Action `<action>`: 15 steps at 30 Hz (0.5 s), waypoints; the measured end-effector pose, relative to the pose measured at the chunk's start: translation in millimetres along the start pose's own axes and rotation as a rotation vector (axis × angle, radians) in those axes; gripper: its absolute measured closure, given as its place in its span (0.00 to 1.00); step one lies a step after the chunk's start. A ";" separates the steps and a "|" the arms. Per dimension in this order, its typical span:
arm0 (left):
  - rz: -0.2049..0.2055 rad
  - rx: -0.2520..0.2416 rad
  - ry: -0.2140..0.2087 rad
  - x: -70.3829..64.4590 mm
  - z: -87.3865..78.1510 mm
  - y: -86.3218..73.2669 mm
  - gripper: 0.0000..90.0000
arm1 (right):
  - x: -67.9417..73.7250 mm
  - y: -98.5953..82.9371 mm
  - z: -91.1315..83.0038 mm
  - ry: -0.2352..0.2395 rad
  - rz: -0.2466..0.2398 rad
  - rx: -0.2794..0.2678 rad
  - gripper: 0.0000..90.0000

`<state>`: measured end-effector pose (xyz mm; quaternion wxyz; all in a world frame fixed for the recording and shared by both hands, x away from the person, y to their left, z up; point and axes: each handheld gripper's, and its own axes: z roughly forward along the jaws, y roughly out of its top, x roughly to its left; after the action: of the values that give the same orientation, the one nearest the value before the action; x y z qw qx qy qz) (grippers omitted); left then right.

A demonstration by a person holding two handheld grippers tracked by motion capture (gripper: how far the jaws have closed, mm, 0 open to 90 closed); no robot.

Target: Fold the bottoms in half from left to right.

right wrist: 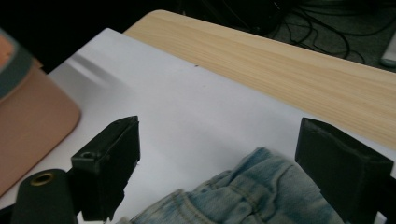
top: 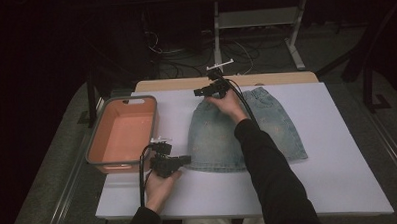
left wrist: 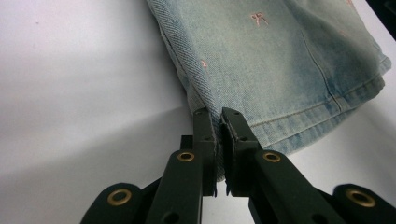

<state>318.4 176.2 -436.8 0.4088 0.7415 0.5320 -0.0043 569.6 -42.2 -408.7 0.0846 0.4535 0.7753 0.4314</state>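
A light-blue denim skirt (top: 272, 124) with small pink bows lies flat on the white sheet (top: 289, 184), waistband at the far side. My left gripper (top: 186, 160) is at the skirt's near left corner. In the left gripper view the left gripper (left wrist: 217, 117) is shut on the hem corner of the skirt (left wrist: 280, 56). My right gripper (top: 202, 91) is at the far left end of the waistband. In the right gripper view the right gripper (right wrist: 224, 140) stands open, its jaws wide apart on either side of the bunched waistband of the skirt (right wrist: 261, 186).
A salmon-coloured bin with a grey rim (top: 121, 99) sits at the sheet's left edge, close to the left hand; its corner (right wrist: 32, 116) is in the right gripper view. A bare wooden strip (top: 185, 84) runs along the far edge. Bare sheet lies right of the skirt.
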 end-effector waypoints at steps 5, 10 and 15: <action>-0.001 -0.002 -0.019 0.9 -0.4 1.5 0.94 | -6.0 3.0 5.3 -0.028 0.029 0.002 0.27; 0.003 -0.002 -0.029 0.4 0.5 2.6 0.94 | -7.5 -1.4 12.5 -0.045 0.035 0.024 0.38; 0.008 -0.007 -0.035 -0.8 0.1 2.9 0.94 | -5.4 -8.2 22.8 -0.110 -0.009 0.076 0.44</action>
<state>320.4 175.3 -434.8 0.4208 0.7420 0.5217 -0.0136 579.4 -34.7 -430.2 0.1116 0.4760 0.7872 0.3760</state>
